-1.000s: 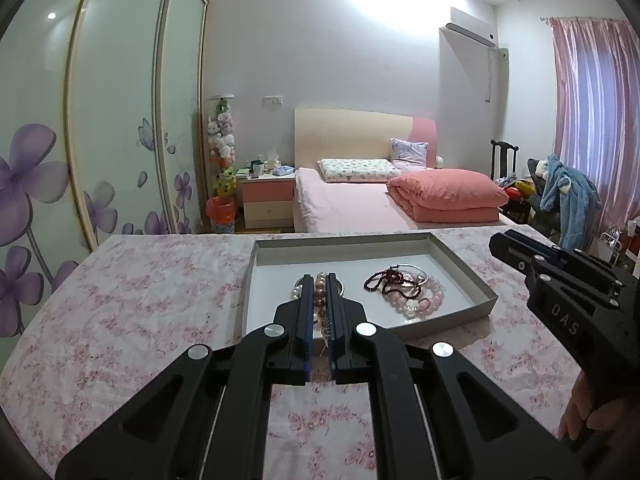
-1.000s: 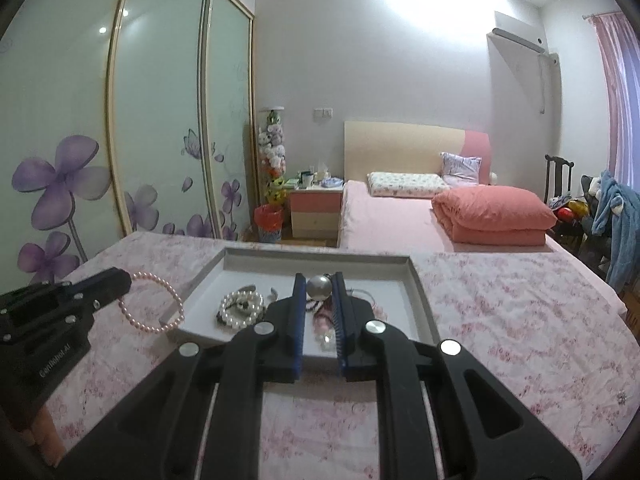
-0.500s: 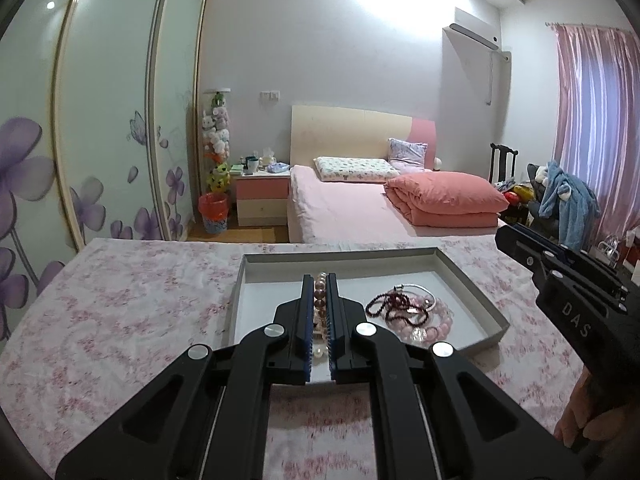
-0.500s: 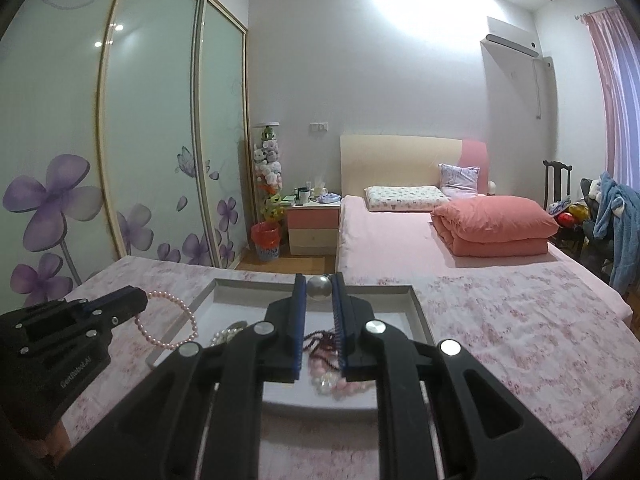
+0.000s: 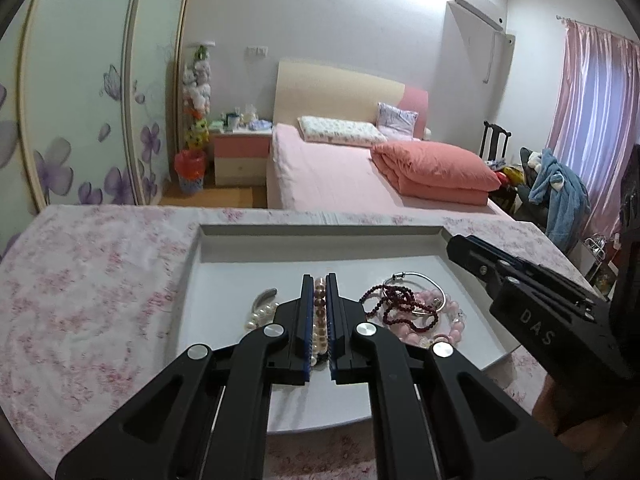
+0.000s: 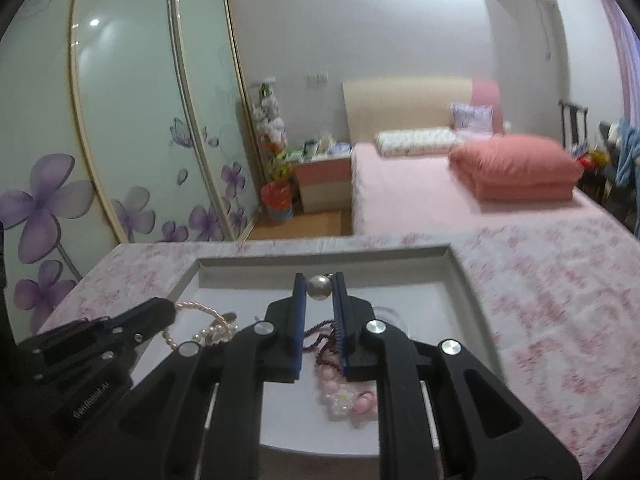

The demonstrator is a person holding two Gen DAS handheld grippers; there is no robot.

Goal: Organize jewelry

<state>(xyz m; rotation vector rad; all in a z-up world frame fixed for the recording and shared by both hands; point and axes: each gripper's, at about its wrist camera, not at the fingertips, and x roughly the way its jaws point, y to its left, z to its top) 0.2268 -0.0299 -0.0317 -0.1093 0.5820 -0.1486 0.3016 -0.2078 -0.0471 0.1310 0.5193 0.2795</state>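
Observation:
A grey tray sits on the floral tablecloth and holds a dark red bead string, a pink bead bracelet, a silver bangle and white pearls. My left gripper is shut on a pink pearl bracelet over the tray. My right gripper is shut on a silver ball pendant above the tray. The left gripper with the pearl bracelet shows at the lower left of the right wrist view.
The table carries a pink floral cloth. Behind it stand a pink bed, a nightstand, a red bin and a flowered wardrobe. A chair with clothes is at the right.
Both grippers have moved forward over the tray, each still holding its piece. The tray looks closer and larger in both views.

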